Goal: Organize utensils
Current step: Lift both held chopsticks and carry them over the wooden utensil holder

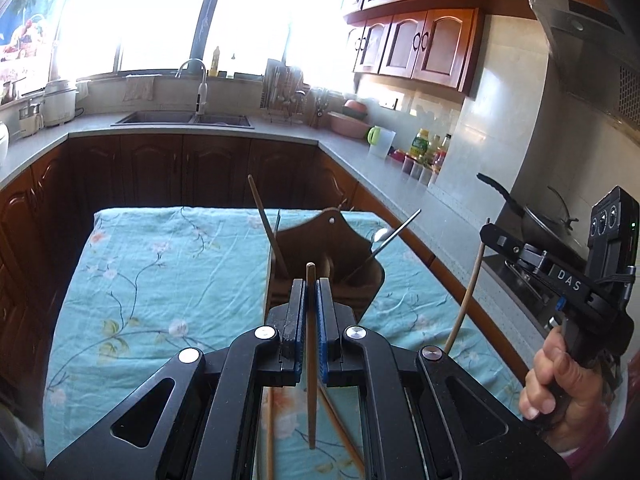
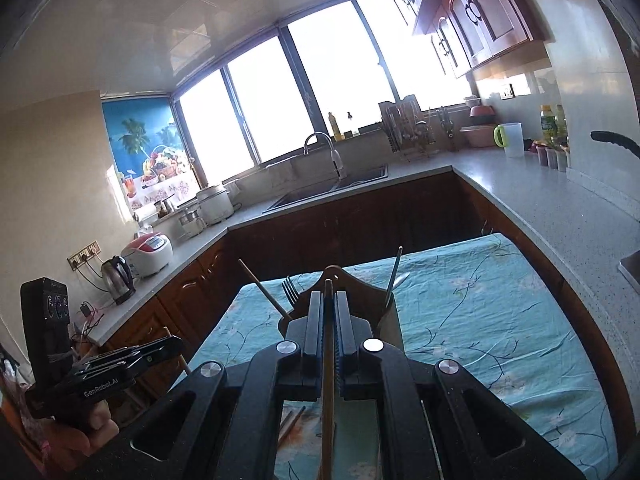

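On the left, the left gripper is clenched on a wooden chopstick. The stick stands almost straight up between its blue pads, and its bottom end hangs above the table with the blue flower cloth.

In the middle of the table stands a brown wooden holder. It already has things in it: another chopstick leaning to the left, a fork, and a metal handle leaning to the right. A few more sticks lie flat on the cloth, close to the person.

On the right, the right gripper is also clenched on a chopstick, held up in front of the holder. A hand holds that gripper's handle.

The step now looks like carrying two chopsticks to the holder. Next, each stick probably needs its low end lined up over the holder's open top, then lowered in and let go. The sticks are thin, so they could slip or bump the things already inside.
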